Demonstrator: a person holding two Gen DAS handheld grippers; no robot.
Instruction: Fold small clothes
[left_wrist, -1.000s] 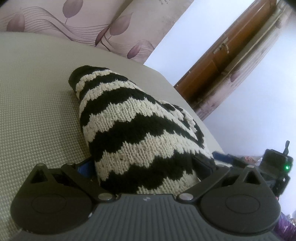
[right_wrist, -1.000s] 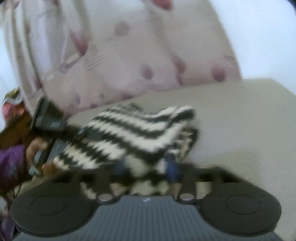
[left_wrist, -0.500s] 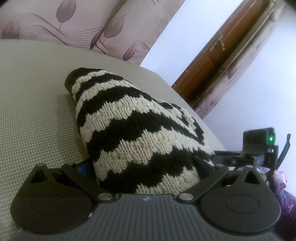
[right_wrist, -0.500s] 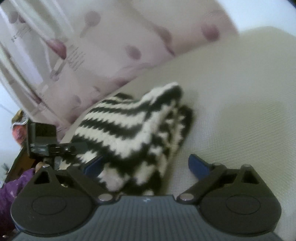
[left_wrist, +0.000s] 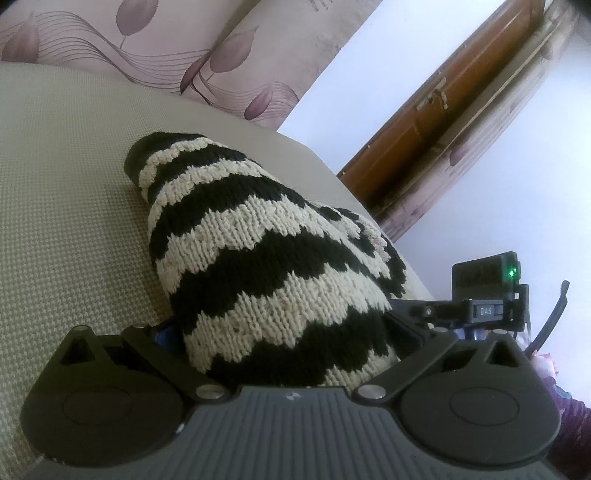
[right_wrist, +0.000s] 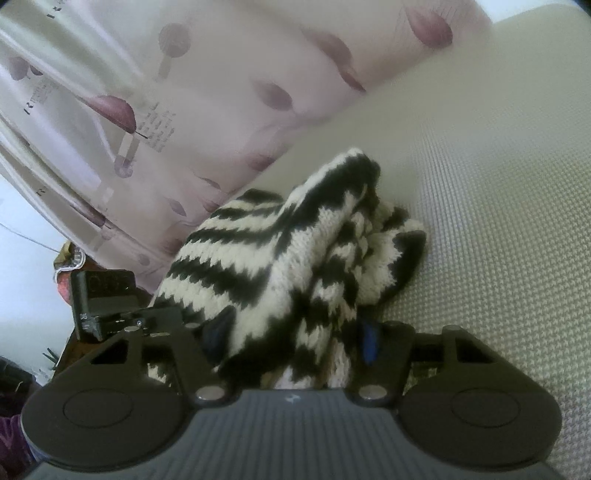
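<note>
A black-and-cream striped knit garment (left_wrist: 266, 266) lies bunched on a beige woven surface (left_wrist: 62, 206). It fills the space between the fingers of my left gripper (left_wrist: 284, 332), whose jaws stand wide with the knit between them; the fingertips are hidden under it. In the right wrist view the same garment (right_wrist: 280, 266) lies folded over itself between the blue-padded fingers of my right gripper (right_wrist: 295, 336), whose jaws press on the knit from both sides. The other gripper shows at the left of that view (right_wrist: 107, 299) and at the right of the left wrist view (left_wrist: 487, 295).
A curtain with purple leaf print (left_wrist: 155, 48) hangs behind the surface, and it also shows in the right wrist view (right_wrist: 155, 110). A brown wooden door frame (left_wrist: 436, 118) stands at the right. The surface's rounded far edge (left_wrist: 332, 173) drops off toward the wall.
My right gripper opened half a second ago and has now closed in on the folded knit. The left gripper has stayed in place with the garment between its fingers.
</note>
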